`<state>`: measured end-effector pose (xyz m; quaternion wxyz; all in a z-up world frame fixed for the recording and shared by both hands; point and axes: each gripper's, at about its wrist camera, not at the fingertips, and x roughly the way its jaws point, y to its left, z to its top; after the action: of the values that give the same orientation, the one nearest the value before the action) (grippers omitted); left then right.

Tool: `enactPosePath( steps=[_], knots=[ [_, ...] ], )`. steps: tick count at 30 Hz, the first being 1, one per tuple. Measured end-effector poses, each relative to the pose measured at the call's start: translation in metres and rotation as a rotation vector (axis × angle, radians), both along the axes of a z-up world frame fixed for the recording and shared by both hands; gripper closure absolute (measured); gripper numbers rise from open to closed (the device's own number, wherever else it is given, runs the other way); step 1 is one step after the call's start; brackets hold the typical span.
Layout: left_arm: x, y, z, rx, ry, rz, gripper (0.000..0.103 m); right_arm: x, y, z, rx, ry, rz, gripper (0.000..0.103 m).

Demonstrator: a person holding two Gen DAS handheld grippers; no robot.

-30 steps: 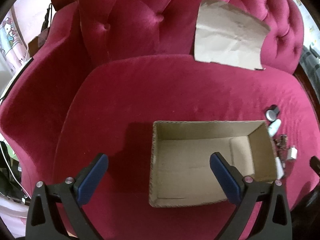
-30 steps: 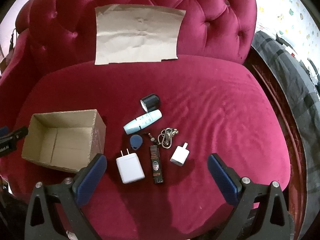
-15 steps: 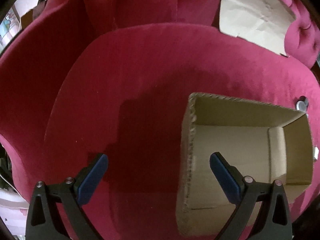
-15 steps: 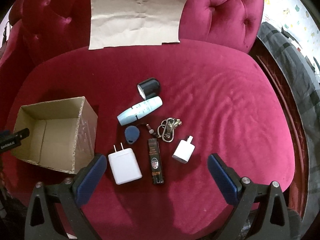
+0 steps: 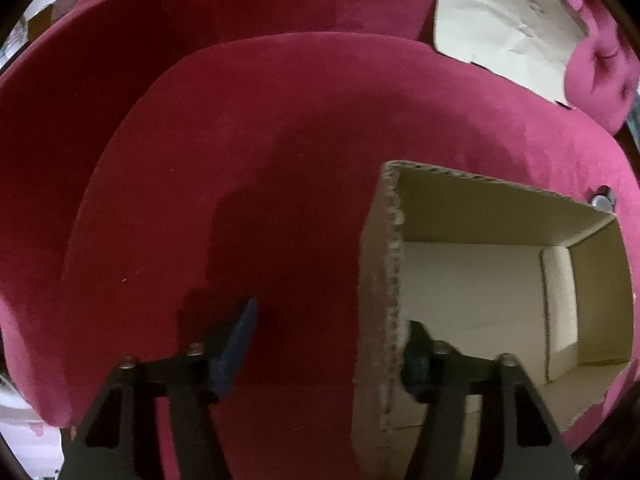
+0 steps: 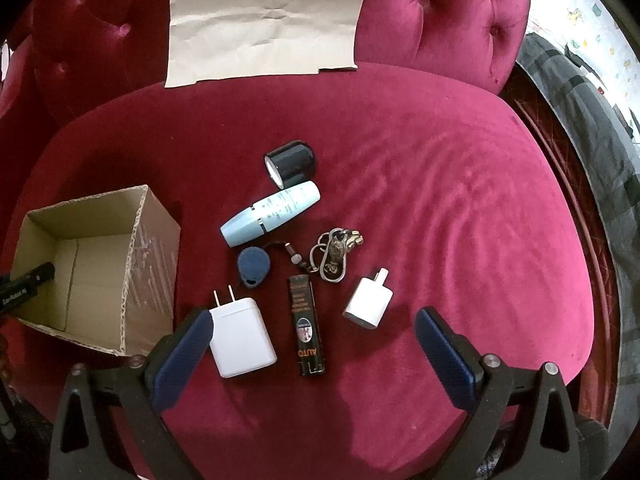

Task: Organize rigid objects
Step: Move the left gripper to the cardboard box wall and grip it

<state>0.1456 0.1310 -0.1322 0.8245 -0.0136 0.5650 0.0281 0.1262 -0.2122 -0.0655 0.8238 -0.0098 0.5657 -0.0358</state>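
Note:
An open, empty cardboard box (image 5: 480, 280) sits on the red velvet seat, and shows at the left in the right wrist view (image 6: 96, 264). My left gripper (image 5: 326, 344) straddles the box's left wall, one finger inside and one outside, jaws narrowed but with a gap. My right gripper (image 6: 316, 352) is open above the small items: a large white charger (image 6: 240, 336), black lighter (image 6: 306, 324), small white charger (image 6: 368, 298), blue key fob (image 6: 252, 262), metal keyring (image 6: 336, 252), light-blue bottle (image 6: 270, 214) and black cylinder (image 6: 290, 162).
A sheet of brown paper (image 6: 264, 16) leans against the tufted backrest (image 6: 460, 20). A grey blanket (image 6: 580, 120) lies beyond the chair's right edge. The chair's left arm (image 5: 60, 140) rises beside the box.
My left gripper has come down onto the box's left wall and its jaws have narrowed around it. My right gripper has moved lower and closer to the items.

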Motion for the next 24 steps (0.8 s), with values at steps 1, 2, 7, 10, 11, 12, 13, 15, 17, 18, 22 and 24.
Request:
enactPosePath(
  steps=[1, 2, 7, 10, 11, 12, 13, 15, 17, 18, 22, 24],
  knots=[
    [0.001, 0.000, 0.000, -0.014, -0.003, -0.014, 0.058, 0.000, 0.000, -0.001, 0.000, 0.001, 0.000, 0.000],
    [0.001, -0.001, 0.000, -0.027, -0.005, -0.028, 0.063, 0.000, 0.000, -0.001, 0.000, 0.004, 0.001, 0.000],
    [0.005, -0.012, 0.003, -0.042, -0.009, -0.075, 0.095, 0.001, 0.001, -0.001, 0.003, 0.005, 0.004, 0.000],
    [0.006, -0.007, 0.003, -0.053, -0.009, -0.058, 0.098, 0.000, 0.001, -0.001, 0.002, 0.001, 0.008, 0.000],
    [0.005, -0.005, 0.003, -0.053, -0.010, -0.055, 0.099, 0.000, 0.001, -0.001, 0.001, 0.002, 0.008, 0.000],
    [0.003, -0.005, 0.002, -0.052, -0.012, -0.053, 0.099, -0.001, 0.001, -0.002, 0.001, 0.005, 0.007, 0.000],
    [0.003, -0.005, 0.002, -0.050, -0.014, -0.053, 0.100, -0.001, 0.001, -0.002, 0.002, 0.009, 0.007, 0.000],
    [0.001, -0.007, 0.004, -0.032, -0.017, -0.062, 0.100, -0.001, 0.003, -0.002, 0.002, 0.014, 0.011, 0.000],
    [0.001, -0.008, 0.004, -0.024, -0.017, -0.063, 0.100, -0.001, 0.003, -0.001, 0.001, 0.013, 0.016, 0.000],
    [0.001, -0.008, 0.004, -0.024, -0.017, -0.063, 0.100, -0.001, 0.003, 0.000, 0.000, 0.013, 0.018, 0.000],
    [0.004, -0.016, 0.002, -0.006, -0.024, -0.067, 0.100, -0.003, 0.003, 0.000, 0.009, 0.019, 0.023, 0.000],
    [0.009, -0.018, -0.001, -0.008, -0.026, -0.062, 0.100, -0.003, 0.003, -0.001, 0.013, 0.029, 0.034, 0.000]
  ],
)
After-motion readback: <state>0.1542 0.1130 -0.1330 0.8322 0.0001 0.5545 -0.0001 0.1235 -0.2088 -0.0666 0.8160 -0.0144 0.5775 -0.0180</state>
